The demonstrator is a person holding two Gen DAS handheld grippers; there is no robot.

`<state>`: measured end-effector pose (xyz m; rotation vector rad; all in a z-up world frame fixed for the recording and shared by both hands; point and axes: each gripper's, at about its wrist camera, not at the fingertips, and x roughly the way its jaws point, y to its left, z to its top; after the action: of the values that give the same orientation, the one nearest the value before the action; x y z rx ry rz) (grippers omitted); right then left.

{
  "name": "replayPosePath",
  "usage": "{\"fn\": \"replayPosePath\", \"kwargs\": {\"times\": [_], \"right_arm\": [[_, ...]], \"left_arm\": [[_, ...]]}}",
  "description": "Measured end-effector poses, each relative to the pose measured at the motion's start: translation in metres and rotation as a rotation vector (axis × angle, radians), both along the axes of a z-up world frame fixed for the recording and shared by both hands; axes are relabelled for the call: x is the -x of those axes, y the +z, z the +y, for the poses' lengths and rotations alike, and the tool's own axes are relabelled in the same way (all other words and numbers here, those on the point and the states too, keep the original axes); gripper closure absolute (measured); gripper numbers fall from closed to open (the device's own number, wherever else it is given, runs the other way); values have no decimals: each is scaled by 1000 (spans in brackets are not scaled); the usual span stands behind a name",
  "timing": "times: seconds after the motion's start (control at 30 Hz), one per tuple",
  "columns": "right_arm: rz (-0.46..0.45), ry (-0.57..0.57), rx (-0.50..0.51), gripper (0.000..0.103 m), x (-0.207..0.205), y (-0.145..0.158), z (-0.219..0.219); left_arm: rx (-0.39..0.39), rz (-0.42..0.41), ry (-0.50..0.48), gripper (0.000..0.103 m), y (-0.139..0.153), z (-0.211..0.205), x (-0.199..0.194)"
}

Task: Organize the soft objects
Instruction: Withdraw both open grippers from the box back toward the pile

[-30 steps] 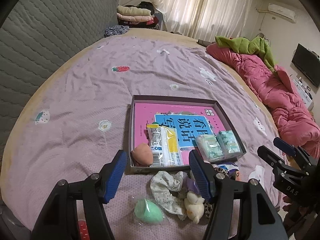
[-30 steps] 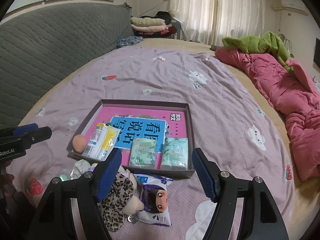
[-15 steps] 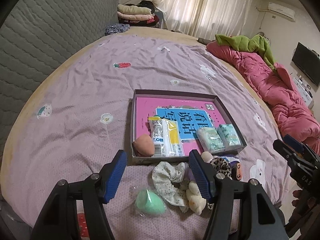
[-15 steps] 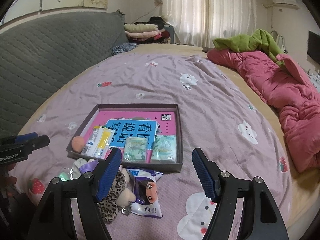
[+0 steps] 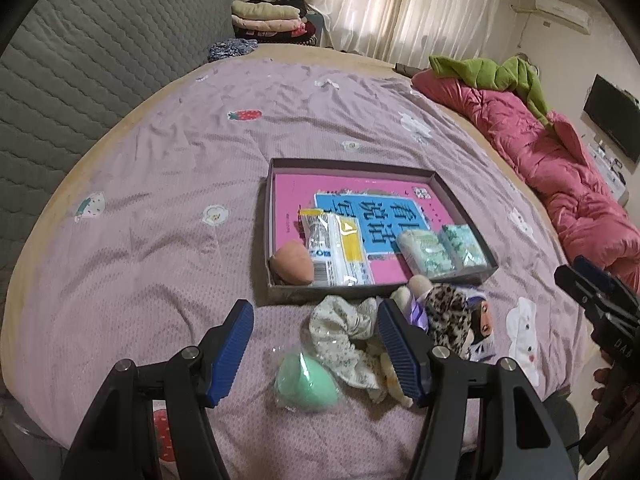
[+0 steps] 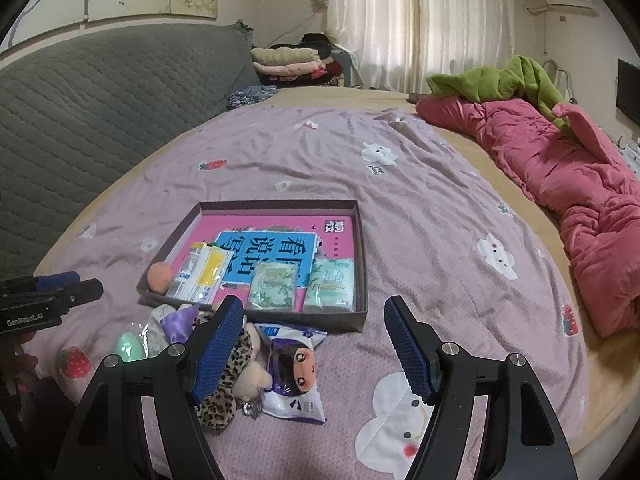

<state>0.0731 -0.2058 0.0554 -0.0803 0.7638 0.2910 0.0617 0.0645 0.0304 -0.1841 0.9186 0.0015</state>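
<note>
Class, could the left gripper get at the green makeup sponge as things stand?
Probably yes: the left gripper has open jaws, and the green makeup sponge lies uncovered between them, with the floral scrunchie close beside it.

Bed w/ purple sheet [image 6: 420, 216] carries everything. On it: shallow box [image 6: 362, 248], green sponge [image 5: 306, 380], scrunchie [image 5: 340, 332], plush toys [image 6: 232, 376], cartoon packet [image 6: 292, 368], pink quilt [image 6: 560, 176].
</note>
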Motion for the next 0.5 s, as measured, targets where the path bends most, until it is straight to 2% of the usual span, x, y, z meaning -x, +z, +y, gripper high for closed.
{"fn": "replayPosePath", "kwargs": {"times": [0.5], "right_arm": [[28, 33, -5, 28, 14, -17, 6]], "left_arm": [[18, 64, -19, 39, -22, -11, 13]]}}
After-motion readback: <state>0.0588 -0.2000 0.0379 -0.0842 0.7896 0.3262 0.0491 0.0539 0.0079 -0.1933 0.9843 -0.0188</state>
